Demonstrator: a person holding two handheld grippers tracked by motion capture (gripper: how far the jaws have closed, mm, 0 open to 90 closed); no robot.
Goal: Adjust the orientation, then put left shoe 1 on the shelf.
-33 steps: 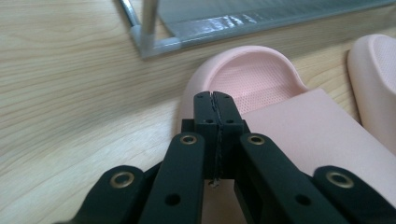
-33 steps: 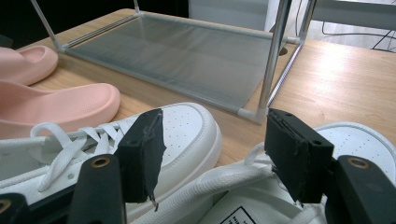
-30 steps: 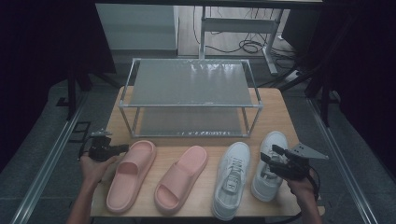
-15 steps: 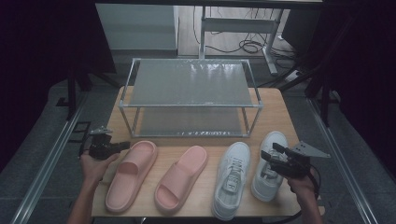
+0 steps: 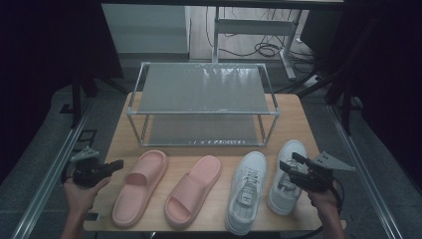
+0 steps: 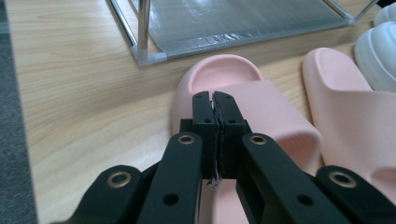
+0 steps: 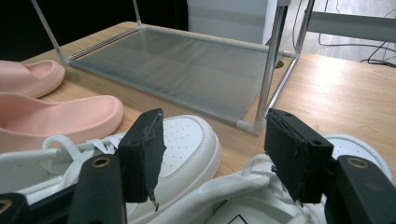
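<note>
Left gripper (image 6: 215, 100) fingers are closed, empty, aimed at the pink slide (image 6: 247, 107) just in front of the rack (image 5: 201, 102). Soft, light foam; probably grab the strap. Right gripper (image 7: 212, 149) is open over the white sneaker (image 7: 261, 200).

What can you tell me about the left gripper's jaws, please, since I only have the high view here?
Observer: The left gripper is shut with nothing between its jaws, pointing at the toe of the outer pink slide.
Operator: And the right one?
Observer: The right gripper is open, its jaws either side of the laces of the right sneaker, not pressing on them.
Operator: Is anything on the rack's bottom shelf?
Observer: No, the bottom shelf lies bare.
</note>
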